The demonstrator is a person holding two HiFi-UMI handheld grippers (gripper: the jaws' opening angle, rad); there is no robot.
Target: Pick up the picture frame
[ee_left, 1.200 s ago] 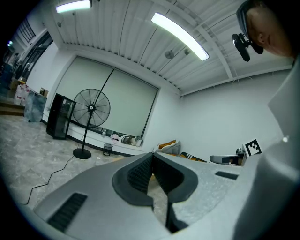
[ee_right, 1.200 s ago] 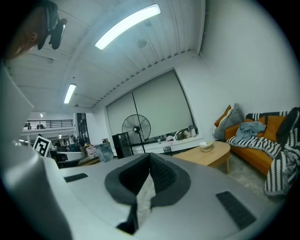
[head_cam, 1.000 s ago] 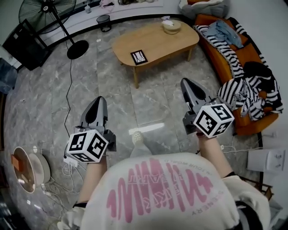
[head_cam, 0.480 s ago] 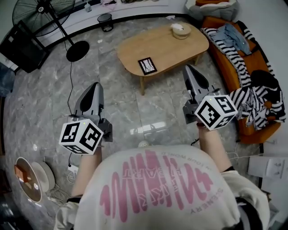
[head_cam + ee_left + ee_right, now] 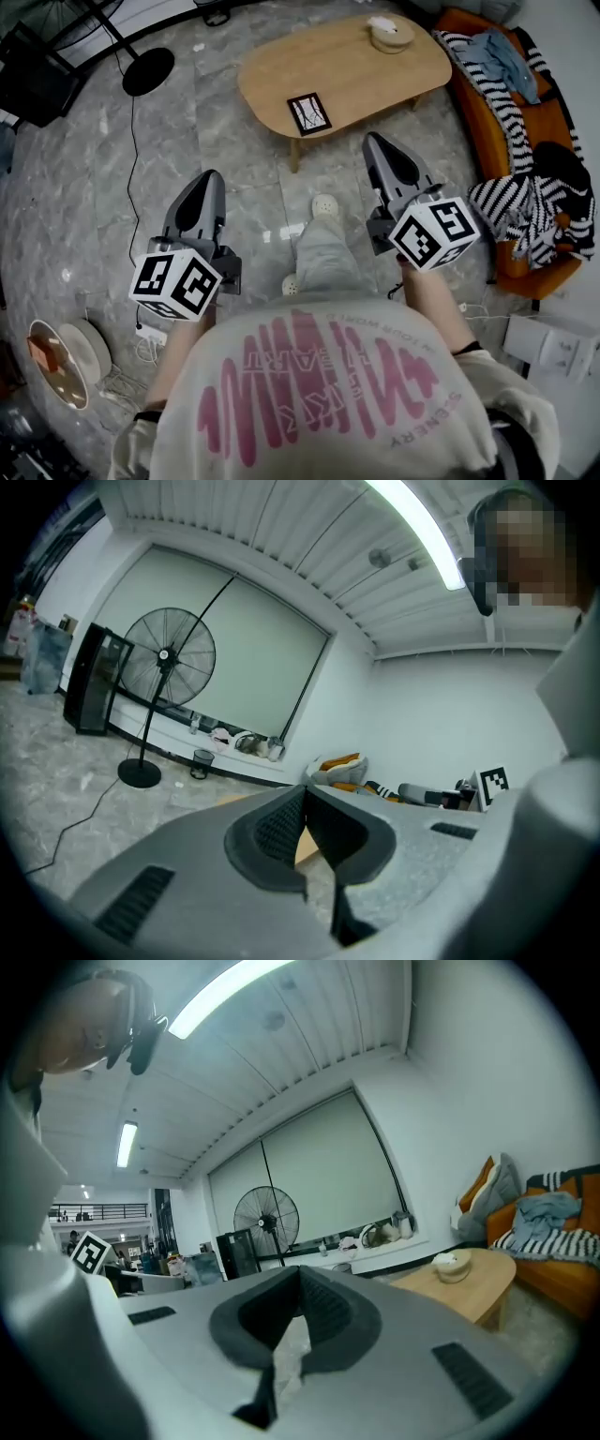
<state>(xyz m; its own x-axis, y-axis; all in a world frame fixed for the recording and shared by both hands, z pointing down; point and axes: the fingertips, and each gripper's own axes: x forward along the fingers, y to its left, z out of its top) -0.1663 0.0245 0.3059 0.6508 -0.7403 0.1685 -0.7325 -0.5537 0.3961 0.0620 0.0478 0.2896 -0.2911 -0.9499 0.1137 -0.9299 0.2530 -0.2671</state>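
Observation:
The picture frame [image 5: 308, 113], dark-edged with a pale line drawing, lies flat near the front edge of the oval wooden table [image 5: 375, 75]. Both grippers are held out level over the marble floor, short of the table. My left gripper [image 5: 205, 185] is to the frame's lower left, jaws together and empty. My right gripper [image 5: 376, 148] is just right of the frame and below it in the head view, shut with nothing in it. In the left gripper view the closed tips of the left gripper [image 5: 305, 794] hide most of the table. The right gripper view shows the right gripper [image 5: 300, 1274] shut, the table [image 5: 469, 1283] to its right.
A bowl [image 5: 389, 33] sits at the table's far end. An orange sofa [image 5: 525, 141] piled with striped clothes runs along the right. A standing fan's base [image 5: 148, 70] and its cable lie to the left. The person's slippered foot [image 5: 324, 204] steps between the grippers.
The person has walked toward the table, so the table and frame sit closer and lower in the head view. Both grippers moved forward with them and stayed shut.

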